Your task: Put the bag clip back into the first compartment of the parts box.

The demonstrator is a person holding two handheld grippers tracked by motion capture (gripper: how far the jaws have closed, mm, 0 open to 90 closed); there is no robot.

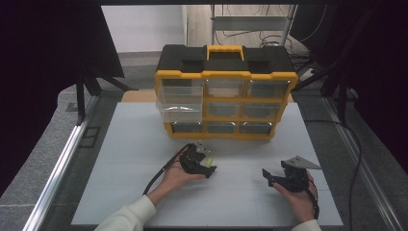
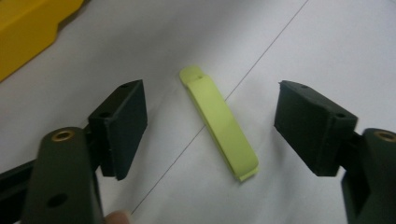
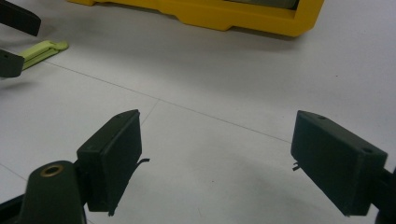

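White worktop (image 1: 144, 159) with thin seams, centre of frame. Yellow-black drawer organizer (image 1: 225, 91) stands at upper centre. Lime-green flat strip (image 2: 219, 122) lies lower centre, apart from organizer.

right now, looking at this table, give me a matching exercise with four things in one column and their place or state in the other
Things
1. slim lime-green plastic clip
2. yellow and black drawer organiser
3. left gripper
4. right gripper

Place or state
A. open over bare white table, nothing between the jaws
B. flat on the table, untouched between open jaws
C. at the table's far side, one clear drawer pulled out
D. open, jaws either side of the clip

Pairs: 1-B, 2-C, 3-D, 4-A
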